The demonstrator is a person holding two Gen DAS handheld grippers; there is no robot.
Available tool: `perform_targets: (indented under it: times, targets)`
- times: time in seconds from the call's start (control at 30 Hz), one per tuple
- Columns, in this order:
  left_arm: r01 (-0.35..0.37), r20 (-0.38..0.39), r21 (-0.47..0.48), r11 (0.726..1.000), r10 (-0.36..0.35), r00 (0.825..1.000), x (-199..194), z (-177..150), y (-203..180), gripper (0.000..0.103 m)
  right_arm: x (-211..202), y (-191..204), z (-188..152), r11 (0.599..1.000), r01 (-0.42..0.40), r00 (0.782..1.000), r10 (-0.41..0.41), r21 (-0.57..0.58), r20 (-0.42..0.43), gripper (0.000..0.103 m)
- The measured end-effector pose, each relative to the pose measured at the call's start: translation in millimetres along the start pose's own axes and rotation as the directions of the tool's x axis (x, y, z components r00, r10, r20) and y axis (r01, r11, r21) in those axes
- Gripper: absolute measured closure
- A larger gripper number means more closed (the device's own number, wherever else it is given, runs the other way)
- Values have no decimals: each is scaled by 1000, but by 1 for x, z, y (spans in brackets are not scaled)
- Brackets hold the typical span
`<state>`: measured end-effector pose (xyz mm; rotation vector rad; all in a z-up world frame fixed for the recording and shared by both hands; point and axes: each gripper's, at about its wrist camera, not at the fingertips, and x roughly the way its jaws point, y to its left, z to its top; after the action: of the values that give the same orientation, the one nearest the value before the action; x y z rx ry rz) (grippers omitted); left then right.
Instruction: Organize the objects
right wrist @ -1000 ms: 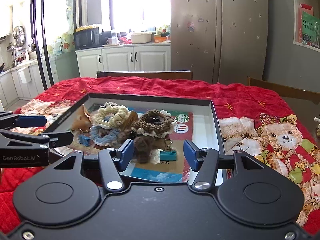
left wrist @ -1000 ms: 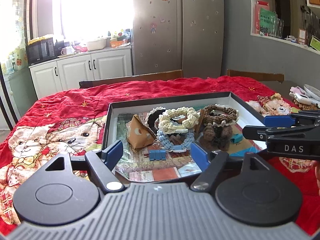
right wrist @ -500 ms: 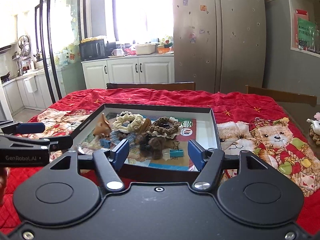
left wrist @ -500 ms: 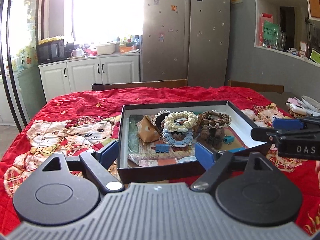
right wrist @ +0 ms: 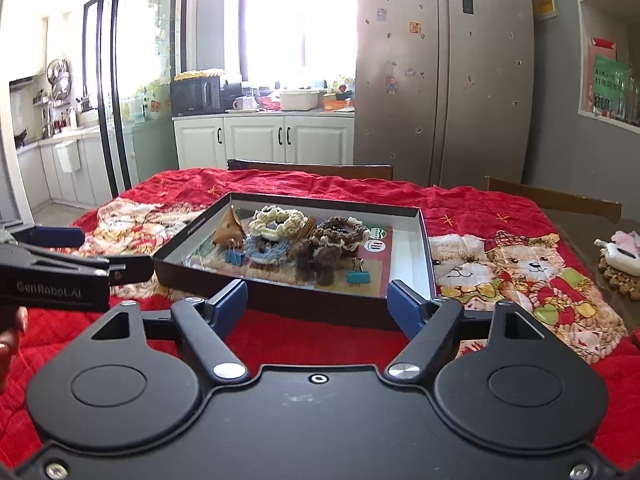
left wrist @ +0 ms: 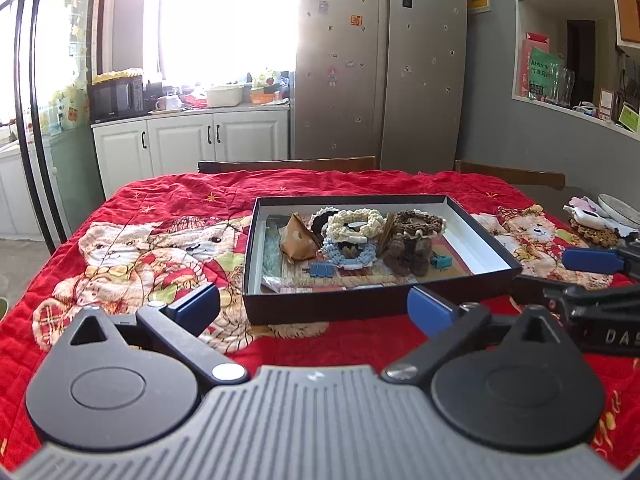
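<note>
Blue-padded and empty, the left claw (left wrist: 314,307) and right claw (right wrist: 317,304) are both spreading with nothing between them, hanging just short of the near wall of the black box (left wrist: 360,307) that sits mid-bench on the red bear quilt (left wrist: 160,248). Inside it's all light stuff: soft squishy crochet scrunchies, cream (left wrist: 356,222), blue (left wrist: 348,254) and brown (left wrist: 416,224), best pinched across the ring, plus small stiff binder clips (left wrist: 321,269) best taken by the body. They're piled touching, so I'd guess one drags another, and the box walls crowd low approaches; a wooden chair back (left wrist: 288,165) stands past the far edge.
</note>
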<state>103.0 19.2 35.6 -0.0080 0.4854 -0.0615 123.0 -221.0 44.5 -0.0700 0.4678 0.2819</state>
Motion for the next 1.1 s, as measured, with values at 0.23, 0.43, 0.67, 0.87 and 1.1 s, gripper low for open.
perform_targets:
  times: [0.23,0.43,0.67,0.87,1.1]
  targets:
    - [-4,13,6,1000,3,1000,-23,-9,-7,0,-19,8,-11,1000,16,1000,-16,-5,-16,26]
    - [-13,8,12,1000,12,1000,-37,-19,-12,0,-31,10,-20,999,41,999,-39,29,-38,25]
    - [-12,10,5,1000,12,1000,-49,-27,-13,0,-45,13,-26,997,62,998,-60,41,-35,24]
    - [-19,9,-5,1000,19,1000,-60,-34,-13,0,-53,15,-30,996,74,997,-73,43,-36,22]
    - [-27,1,-19,999,27,1000,-67,-38,-13,0,-58,22,-32,996,84,996,-83,28,-33,19]
